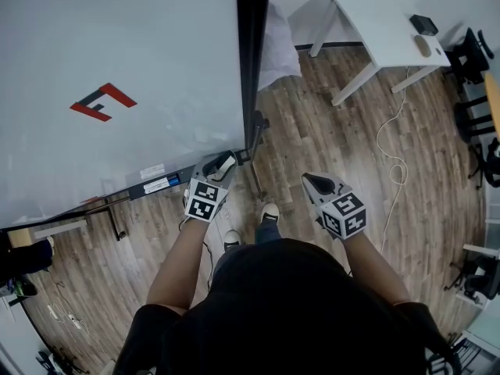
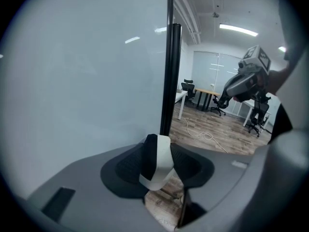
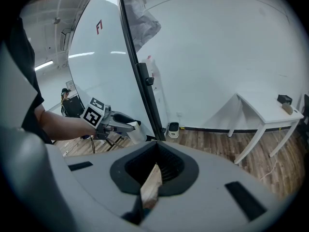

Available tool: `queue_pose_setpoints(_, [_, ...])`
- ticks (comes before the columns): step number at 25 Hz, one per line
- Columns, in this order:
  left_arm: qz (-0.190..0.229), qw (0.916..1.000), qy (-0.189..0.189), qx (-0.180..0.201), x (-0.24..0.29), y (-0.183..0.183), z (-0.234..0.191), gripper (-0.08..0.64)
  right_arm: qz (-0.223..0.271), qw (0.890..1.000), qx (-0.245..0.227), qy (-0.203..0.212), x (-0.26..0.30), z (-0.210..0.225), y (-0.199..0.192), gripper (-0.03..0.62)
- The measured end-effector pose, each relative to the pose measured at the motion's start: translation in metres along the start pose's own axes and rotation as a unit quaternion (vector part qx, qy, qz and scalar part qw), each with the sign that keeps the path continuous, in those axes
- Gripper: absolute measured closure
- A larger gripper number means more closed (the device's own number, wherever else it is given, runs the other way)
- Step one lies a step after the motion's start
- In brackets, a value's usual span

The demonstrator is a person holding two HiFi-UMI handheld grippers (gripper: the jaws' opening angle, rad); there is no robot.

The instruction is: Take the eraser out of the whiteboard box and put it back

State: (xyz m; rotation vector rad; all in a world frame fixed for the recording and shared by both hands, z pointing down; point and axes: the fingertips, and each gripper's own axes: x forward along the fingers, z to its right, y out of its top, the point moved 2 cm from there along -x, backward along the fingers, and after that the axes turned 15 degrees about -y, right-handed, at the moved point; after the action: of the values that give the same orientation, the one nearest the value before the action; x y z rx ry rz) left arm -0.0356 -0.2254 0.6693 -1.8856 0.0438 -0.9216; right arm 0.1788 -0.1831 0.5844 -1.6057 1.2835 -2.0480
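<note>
My left gripper (image 1: 221,166) is by the lower right corner of the whiteboard (image 1: 117,53), beside its black frame post (image 1: 251,61). It is shut on the eraser (image 1: 227,161), a white block with a black felt side. In the left gripper view the eraser (image 2: 161,158) stands upright between the two pads, over wooden floor. A dark tray (image 1: 160,184) with labels runs along the board's lower edge, left of the gripper. My right gripper (image 1: 315,182) hangs further right over the floor, shut and empty; in its own view the eraser (image 3: 136,132) shows at the tip of the left gripper (image 3: 126,127).
A white table (image 1: 391,30) with a small dark device (image 1: 424,24) stands at the back right. A white cable (image 1: 394,155) loops across the wooden floor. Office chairs (image 1: 473,53) line the right edge. The board's stand foot (image 1: 117,219) reaches out at the lower left.
</note>
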Motion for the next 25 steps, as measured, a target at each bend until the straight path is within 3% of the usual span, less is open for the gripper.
queue_pose_setpoints(10, [0.021, 0.9997, 0.003, -0.01, 0.0017, -0.0006, -0.0005, 0.388, -0.001, 1.0, -0.002, 0.003, 0.0007, -0.0023, -0.0018, 0.598])
queue_pose_setpoints(25, [0.02, 0.9998, 0.006, -0.005, 0.004, 0.0007, 0.0, 0.407, 0.0, 1.0, -0.004, 0.009, 0.001, -0.0042, -0.0032, 0.598])
